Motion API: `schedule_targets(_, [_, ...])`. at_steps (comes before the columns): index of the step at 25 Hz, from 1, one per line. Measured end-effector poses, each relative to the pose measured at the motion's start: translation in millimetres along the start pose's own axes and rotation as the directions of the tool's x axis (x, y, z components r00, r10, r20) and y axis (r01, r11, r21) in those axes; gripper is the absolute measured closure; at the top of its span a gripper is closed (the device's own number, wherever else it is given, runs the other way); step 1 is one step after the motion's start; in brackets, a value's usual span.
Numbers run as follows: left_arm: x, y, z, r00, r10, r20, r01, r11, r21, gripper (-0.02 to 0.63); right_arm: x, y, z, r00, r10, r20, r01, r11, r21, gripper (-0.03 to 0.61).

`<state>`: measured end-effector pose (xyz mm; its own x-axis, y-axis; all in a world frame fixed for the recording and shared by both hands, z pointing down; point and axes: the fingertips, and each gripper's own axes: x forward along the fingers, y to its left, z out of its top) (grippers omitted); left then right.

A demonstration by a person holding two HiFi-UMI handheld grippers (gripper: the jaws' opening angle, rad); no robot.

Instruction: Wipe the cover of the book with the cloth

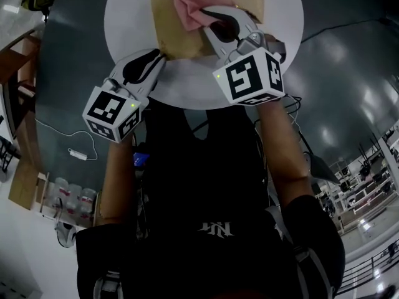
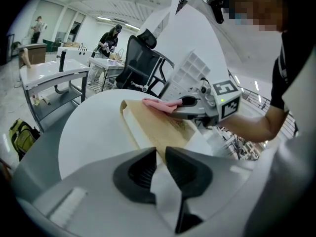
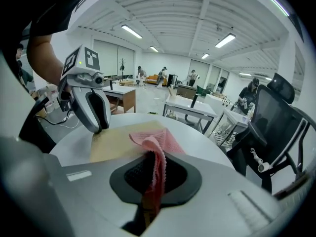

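Observation:
A tan book lies flat on the round white table. On its cover lies a pink cloth, and my right gripper is shut on the cloth's near part. In the right gripper view the cloth runs up from between the jaws and spreads over the book. My left gripper is shut, its tips down on the book's near left corner. In the left gripper view that corner meets the jaw tips, and the right gripper and cloth sit at the book's far end.
A black office chair stands beyond the table, with white desks and people further back. A white cable with an adapter lies on the dark floor at the left. Bare tabletop surrounds the book.

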<state>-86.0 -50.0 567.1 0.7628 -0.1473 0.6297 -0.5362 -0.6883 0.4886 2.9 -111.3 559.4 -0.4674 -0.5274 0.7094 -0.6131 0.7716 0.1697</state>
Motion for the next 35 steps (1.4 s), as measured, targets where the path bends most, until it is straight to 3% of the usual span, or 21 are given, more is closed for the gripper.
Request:
schedule_targets(19, [4.1, -3.0, 4.5, 0.999, 0.023, -0.024, -0.022, 0.999, 0.023, 0.551, -63.7, -58.1, -80.5, 0.988, -0.131, -0.078, 0.138, 0.986, 0.093, 0.568])
schedule_targets(25, [2.0, -2.2, 5.4, 1.000, 0.020, -0.021, -0.020, 1.000, 0.024, 0.551, -86.1, -82.8, -114.4, 0.963, -0.202, -0.180, 0.235, 0.954, 0.187, 0.568])
schedule_targets(28, [1.3, -1.3, 6.1, 1.000, 0.019, -0.017, -0.019, 1.000, 0.025, 0.551, -103.8, -95.2, -80.2, 0.961, -0.269, -0.068, 0.278, 0.932, 0.235, 0.568])
schedule_targets(30, [1.8, -0.9, 7.0, 1.000, 0.014, -0.015, -0.014, 1.000, 0.028, 0.551, -108.6, -93.5, -38.6, 0.958, -0.285, 0.039, 0.270, 0.938, 0.215, 0.568])
schedule_targets(35, [1.0, -3.2, 6.7, 1.000, 0.011, 0.000, -0.011, 1.000, 0.023, 0.552, -81.3, -50.9, 47.7, 0.965, -0.165, 0.205, 0.141, 0.982, 0.127, 0.568])
